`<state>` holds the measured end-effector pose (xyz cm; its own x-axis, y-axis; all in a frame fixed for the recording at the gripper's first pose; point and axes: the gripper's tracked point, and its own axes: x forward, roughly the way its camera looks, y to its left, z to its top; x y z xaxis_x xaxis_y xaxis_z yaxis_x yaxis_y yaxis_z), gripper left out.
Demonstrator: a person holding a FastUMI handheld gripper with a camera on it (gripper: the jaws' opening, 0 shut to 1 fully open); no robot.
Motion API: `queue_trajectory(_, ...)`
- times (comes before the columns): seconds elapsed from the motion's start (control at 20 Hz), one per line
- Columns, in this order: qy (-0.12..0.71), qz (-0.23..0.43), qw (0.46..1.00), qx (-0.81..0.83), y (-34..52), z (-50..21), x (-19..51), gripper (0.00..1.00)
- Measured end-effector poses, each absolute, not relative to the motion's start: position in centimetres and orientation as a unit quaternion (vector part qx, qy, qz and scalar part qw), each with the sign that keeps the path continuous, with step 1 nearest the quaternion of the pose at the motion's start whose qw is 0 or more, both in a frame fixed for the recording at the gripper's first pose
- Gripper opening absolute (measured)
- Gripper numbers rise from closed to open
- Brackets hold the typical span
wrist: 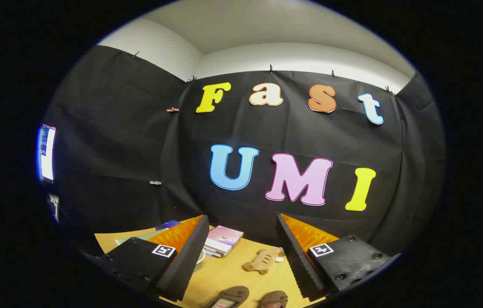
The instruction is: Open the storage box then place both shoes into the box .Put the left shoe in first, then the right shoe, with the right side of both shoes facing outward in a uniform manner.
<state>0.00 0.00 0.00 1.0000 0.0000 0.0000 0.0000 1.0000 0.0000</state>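
Two shoes (248, 297) sit low on the worktop (228, 273), between the tongs' fingers, toes probably forward. Tongs (241, 250) wide open, holding nothing, raised for approach. Books (223, 239) and a small tan object (263, 261) lie beyond.

Your gripper (241, 261) is held level and well above the table, pointing forward at the booth wall. Its two fingers (183, 261) are spread wide apart with nothing between them and nothing touching either pad. Each finger shows a black ribbed inner face, an orange outer side and a black base carrying a square marker.
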Motion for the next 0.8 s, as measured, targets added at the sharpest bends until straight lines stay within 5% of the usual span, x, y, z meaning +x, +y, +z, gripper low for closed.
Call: queue_trajectory(0.8, 0.017, -0.019, 1.000, -0.003, 1.6, -1.3, 1.4, 0.97)
